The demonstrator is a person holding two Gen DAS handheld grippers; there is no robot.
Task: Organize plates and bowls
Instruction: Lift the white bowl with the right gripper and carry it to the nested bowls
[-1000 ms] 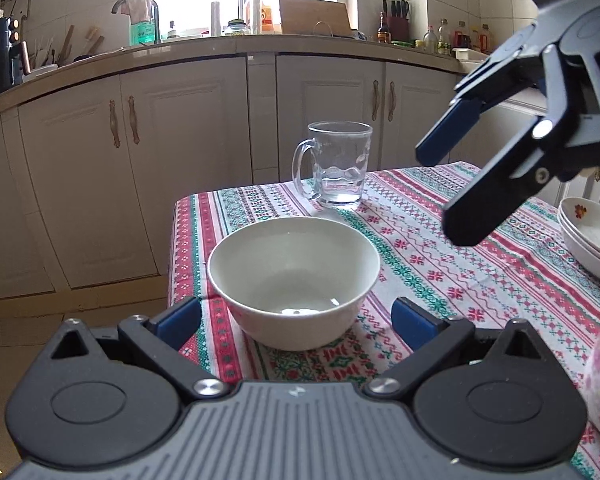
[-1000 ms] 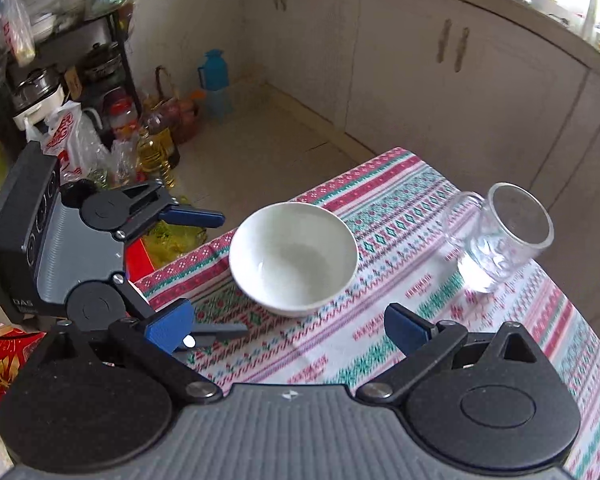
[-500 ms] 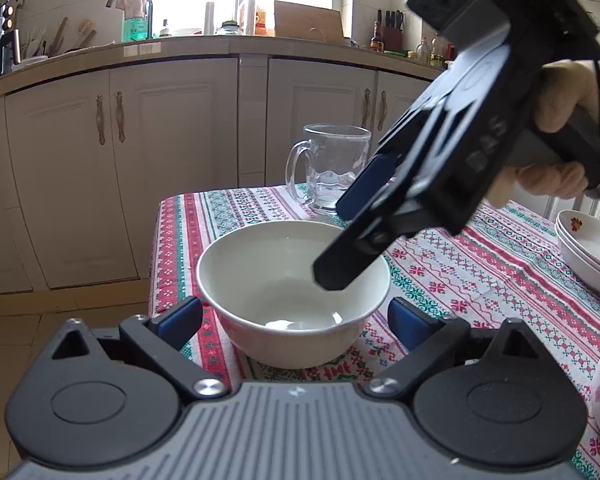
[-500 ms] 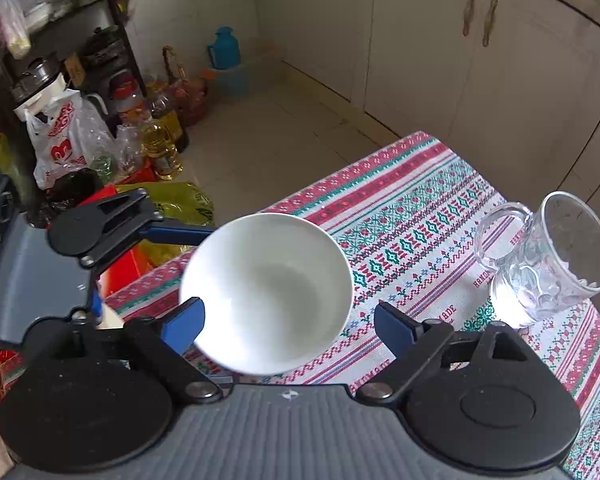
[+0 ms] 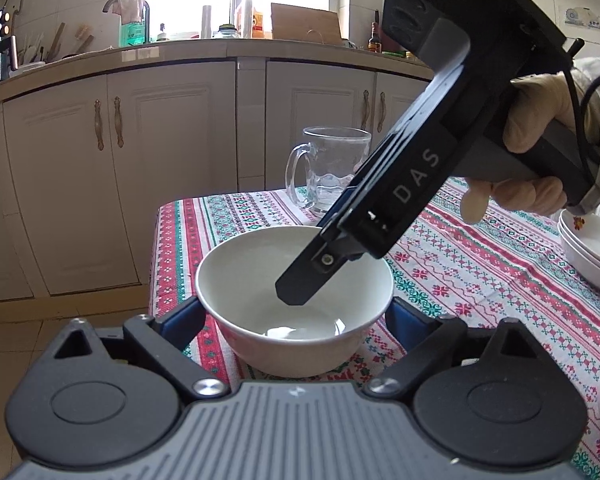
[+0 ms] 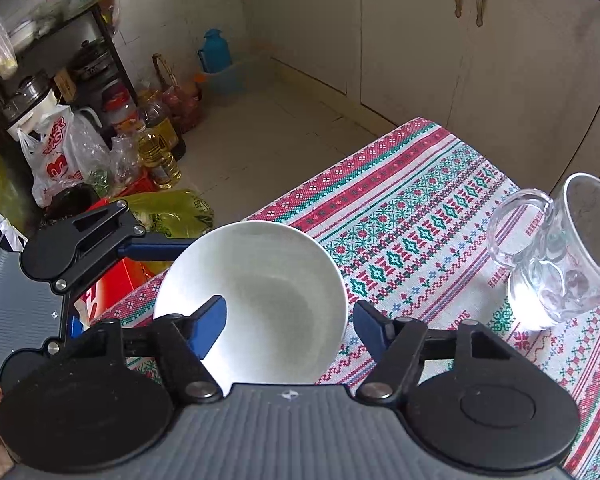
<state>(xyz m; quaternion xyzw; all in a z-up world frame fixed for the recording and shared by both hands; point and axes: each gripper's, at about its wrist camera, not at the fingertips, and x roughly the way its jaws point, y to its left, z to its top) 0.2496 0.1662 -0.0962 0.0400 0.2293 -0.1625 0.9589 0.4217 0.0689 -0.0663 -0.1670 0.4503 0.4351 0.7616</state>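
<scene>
Tablecloth [image 5: 480,264]: bowl [image 5: 294,300] upright, mouth up; right gripper [image 6: 288,330] spread astride rim; left gripper [image 5: 294,320] spread.

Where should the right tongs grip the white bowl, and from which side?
Probably the rim wall of the white bowl, from above, one finger inside and one outside. It sits upright and open, too wide to span easily. The right tongs already straddle the near rim; the left tongs flank it.

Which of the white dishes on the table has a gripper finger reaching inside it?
The deep plain white bowl near the table corner; the right gripper straddles its rim. The stacked floral dishes sit untouched.
</scene>
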